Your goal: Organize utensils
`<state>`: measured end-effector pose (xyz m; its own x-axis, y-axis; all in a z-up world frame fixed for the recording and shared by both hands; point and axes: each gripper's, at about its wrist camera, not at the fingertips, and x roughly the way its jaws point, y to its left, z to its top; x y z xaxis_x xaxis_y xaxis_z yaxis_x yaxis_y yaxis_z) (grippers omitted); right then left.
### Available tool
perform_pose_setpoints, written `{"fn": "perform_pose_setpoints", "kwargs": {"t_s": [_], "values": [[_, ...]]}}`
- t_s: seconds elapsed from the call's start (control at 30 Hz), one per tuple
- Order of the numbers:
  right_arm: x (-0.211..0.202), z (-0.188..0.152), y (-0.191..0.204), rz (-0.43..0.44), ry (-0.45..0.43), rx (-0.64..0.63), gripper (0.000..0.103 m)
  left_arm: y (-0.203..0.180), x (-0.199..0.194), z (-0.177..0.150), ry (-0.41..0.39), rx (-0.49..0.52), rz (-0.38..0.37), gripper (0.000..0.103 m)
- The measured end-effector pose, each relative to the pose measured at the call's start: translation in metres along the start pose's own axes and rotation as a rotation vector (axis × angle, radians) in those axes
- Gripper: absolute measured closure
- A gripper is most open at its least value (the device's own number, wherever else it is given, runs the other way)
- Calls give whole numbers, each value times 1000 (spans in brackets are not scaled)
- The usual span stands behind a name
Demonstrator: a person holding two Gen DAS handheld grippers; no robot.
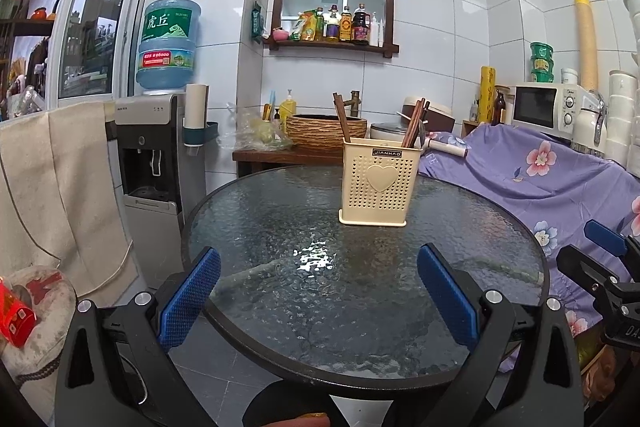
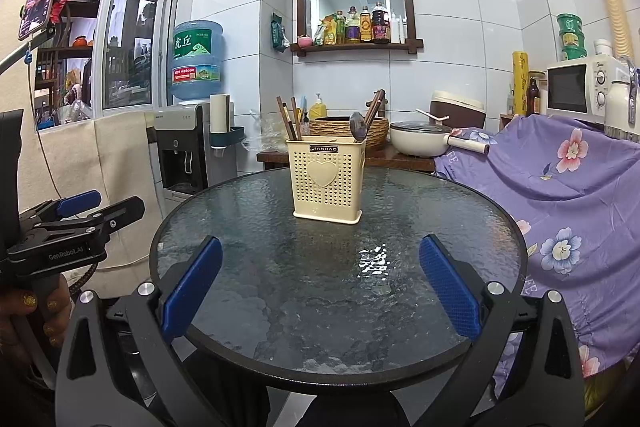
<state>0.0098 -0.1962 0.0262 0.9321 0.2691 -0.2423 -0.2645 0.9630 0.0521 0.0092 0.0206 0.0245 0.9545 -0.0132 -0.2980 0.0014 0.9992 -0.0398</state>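
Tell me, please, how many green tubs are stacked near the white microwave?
3 green round tubs, in one stack just above the white microwave: top tub, middle tub, bottom tub. Others may be hidden behind.

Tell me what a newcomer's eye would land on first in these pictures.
First, the cream utensil holder with a heart on its front, standing alone on the round glass table, with chopsticks and a spoon sticking out. Next, both grippers, left gripper and right gripper, fingers spread wide at the near rim, holding nothing.
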Motion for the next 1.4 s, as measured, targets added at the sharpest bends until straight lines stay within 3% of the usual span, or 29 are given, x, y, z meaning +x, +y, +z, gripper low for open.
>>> {"fn": "perform_pose_setpoints", "kwargs": {"t_s": [1.4], "values": [[3,-4,-3,2,8,3,6,-11,6,0,27,41,-3,6]]}}
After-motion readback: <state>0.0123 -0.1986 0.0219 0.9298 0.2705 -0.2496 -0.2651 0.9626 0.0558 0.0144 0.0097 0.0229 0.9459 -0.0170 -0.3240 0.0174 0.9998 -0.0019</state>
